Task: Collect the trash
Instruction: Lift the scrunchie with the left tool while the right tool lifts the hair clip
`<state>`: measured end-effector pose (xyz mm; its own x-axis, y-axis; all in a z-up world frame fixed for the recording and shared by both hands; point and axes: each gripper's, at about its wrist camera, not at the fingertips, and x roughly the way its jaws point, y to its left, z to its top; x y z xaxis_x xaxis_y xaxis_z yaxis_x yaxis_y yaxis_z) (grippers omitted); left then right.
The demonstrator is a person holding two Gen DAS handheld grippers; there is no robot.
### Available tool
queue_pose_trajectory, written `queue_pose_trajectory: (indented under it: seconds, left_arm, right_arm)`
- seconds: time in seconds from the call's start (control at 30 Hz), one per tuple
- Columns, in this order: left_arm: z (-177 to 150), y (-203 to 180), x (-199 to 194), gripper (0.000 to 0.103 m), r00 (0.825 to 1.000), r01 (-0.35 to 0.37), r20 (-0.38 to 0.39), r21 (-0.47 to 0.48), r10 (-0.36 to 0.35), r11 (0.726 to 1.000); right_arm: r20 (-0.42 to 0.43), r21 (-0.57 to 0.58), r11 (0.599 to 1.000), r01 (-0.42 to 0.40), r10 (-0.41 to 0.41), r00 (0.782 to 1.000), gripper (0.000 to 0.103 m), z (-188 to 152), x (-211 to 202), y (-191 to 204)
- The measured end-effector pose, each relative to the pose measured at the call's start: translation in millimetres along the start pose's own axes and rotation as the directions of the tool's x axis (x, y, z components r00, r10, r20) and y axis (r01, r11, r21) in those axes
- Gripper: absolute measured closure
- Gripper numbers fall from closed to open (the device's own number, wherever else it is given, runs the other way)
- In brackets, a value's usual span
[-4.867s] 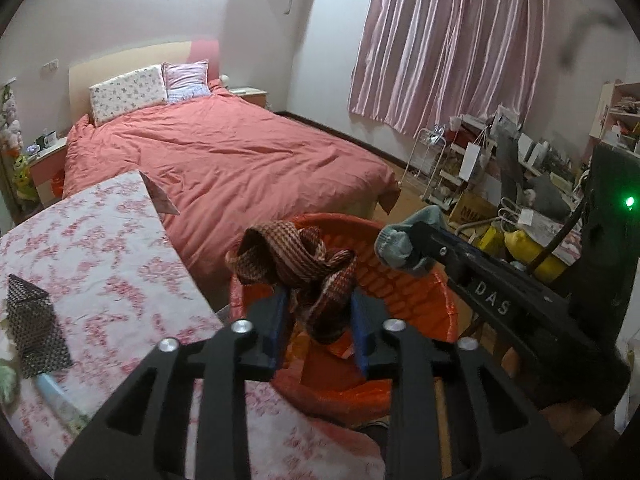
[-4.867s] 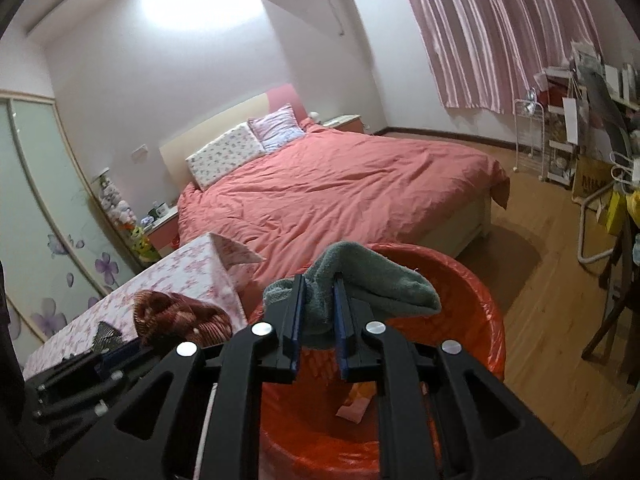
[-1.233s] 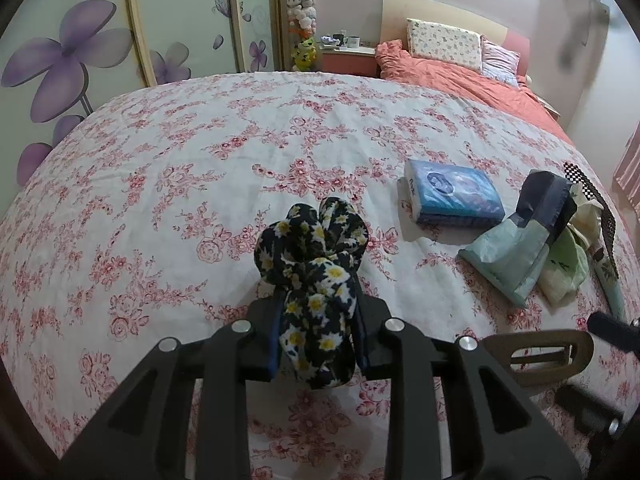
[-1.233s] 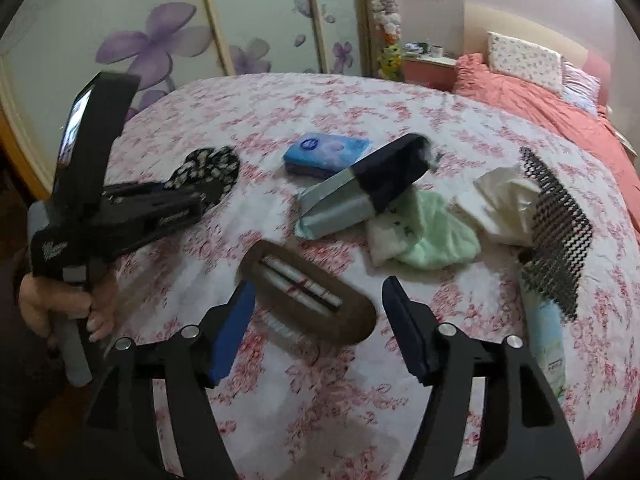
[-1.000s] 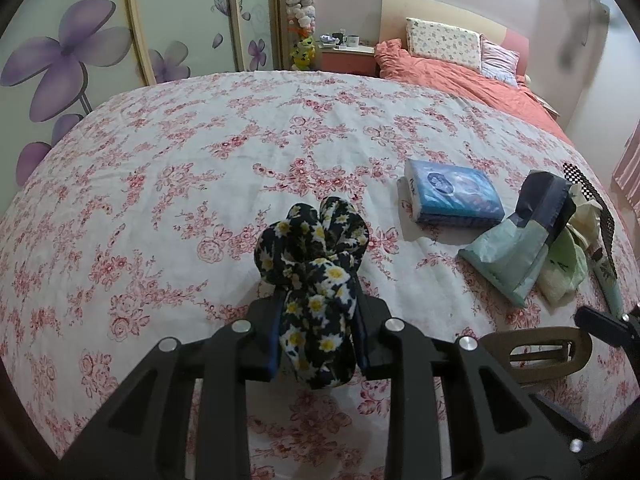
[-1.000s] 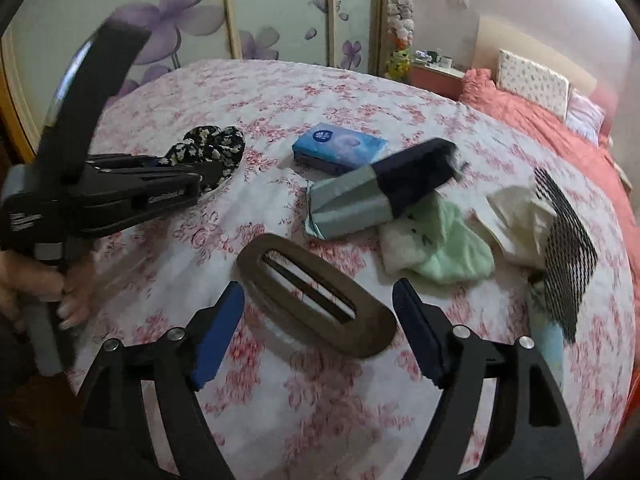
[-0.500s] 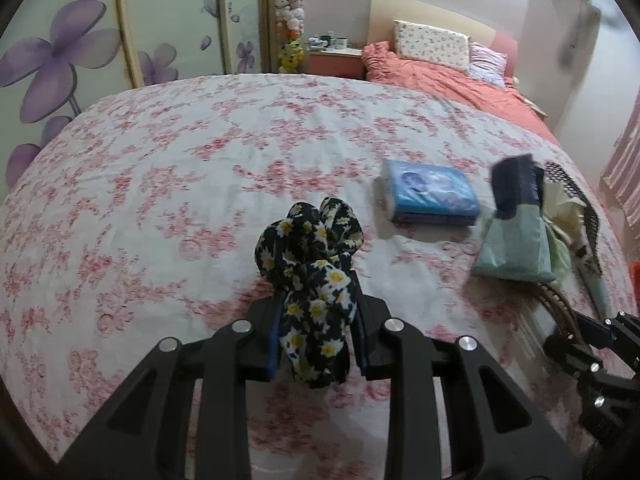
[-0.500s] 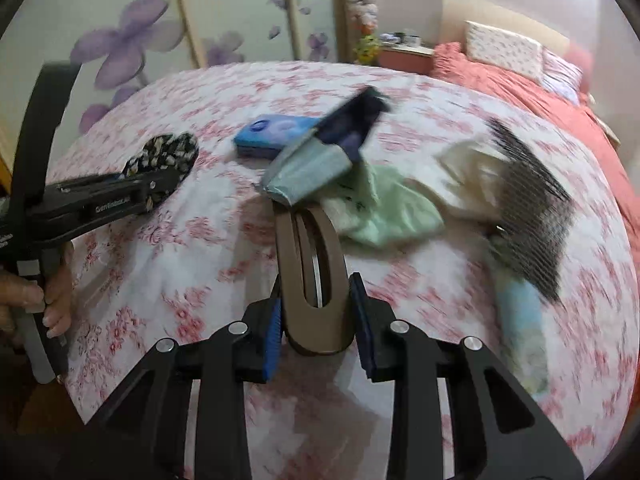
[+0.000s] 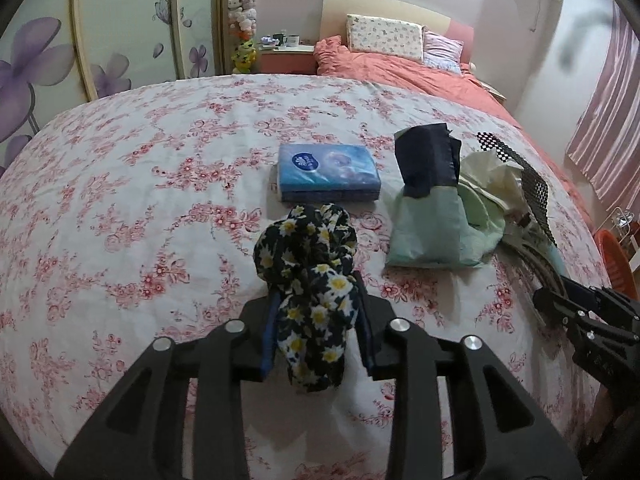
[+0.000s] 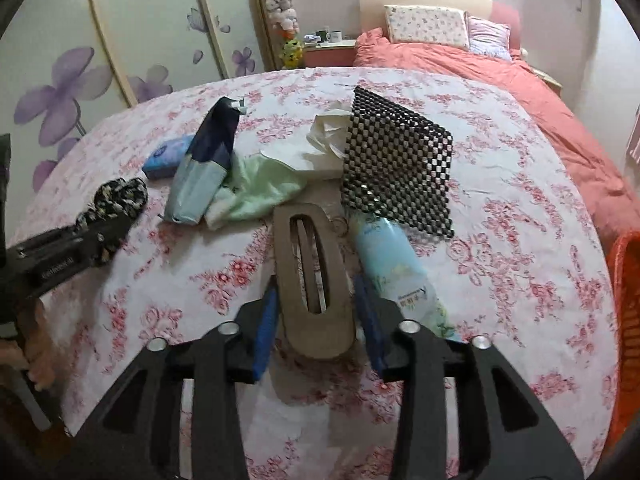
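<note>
On the table (image 9: pixel 120 208), covered by a white cloth with red flowers, the things lie in a row from left to right. Farthest left is the left tool (image 9: pixel 318 336), its jaws easing apart with a black daisy-print scrunchie (image 9: pixel 310 280) bunched between the blue pads, which press on the cloth at both sides; the scrunchie sits near the table's near-left part. Just beyond it lies a blue tissue pack (image 9: pixel 328 172), flat on the cloth. To its right a pale green and navy pouch (image 9: pixel 430 208) lies lengthwise, its navy end on the far side, and a mint-green cloth (image 10: pixel 260 188) is tucked against its right side. Next comes crumpled cream paper (image 10: pixel 326 140), partly under a black-and-white woven mat (image 10: pixel 396 160) that stands tilted on its edge. Near the middle, the right tool (image 10: pixel 316 320) has a brown oval hair clip (image 10: pixel 314 276) between its blue pads; the jaws are opening, and a small gap shows on each side of the clip. Just right of the clip a light blue tube (image 10: pixel 394 264) lies lengthwise, its far end touching the mat. At the far right edge an orange basket (image 10: pixel 626 320) stands beside the table, and a bed (image 10: pixel 500 68) with a coral cover lies beyond.
</note>
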<state>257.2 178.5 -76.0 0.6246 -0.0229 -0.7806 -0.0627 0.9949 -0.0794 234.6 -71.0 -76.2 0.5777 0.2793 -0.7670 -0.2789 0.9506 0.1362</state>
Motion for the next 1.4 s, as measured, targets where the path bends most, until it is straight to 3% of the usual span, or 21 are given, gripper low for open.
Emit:
queue_pose_trajectory:
  seconds: [0.2,0.57,0.97,1.4]
  left_arm:
    - [4.5,-2.7,7.8,0.067,1.000,-0.023,-0.014,-0.004,0.023,1.000]
    - [6.4,-10.2,15.7,0.067,0.997,-0.079,-0.003,0.019,0.079,0.997]
    - [5.9,-4.9,14.2,0.066,0.999,-0.044,0.004,-0.027,0.044,0.999]
    - [4.7,1.7,13.1,0.065,1.000,-0.015,0.013,-0.068,0.016,0.998]
  right_arm:
    - [0.006,0.011,1.000,-0.010,0.010,1.000,0.061,4.2,5.0,4.1]
    - [0.010,-0.026,0.998,0.062,-0.061,0.998,0.068,14.8,13.5,10.5]
    - [0.007,-0.024,0.997,0.079,-0.079,0.997,0.068,16.0,14.1,9.6]
    - [0.010,0.008,0.999,0.045,-0.045,0.999,0.068,15.8,11.9,3.6]
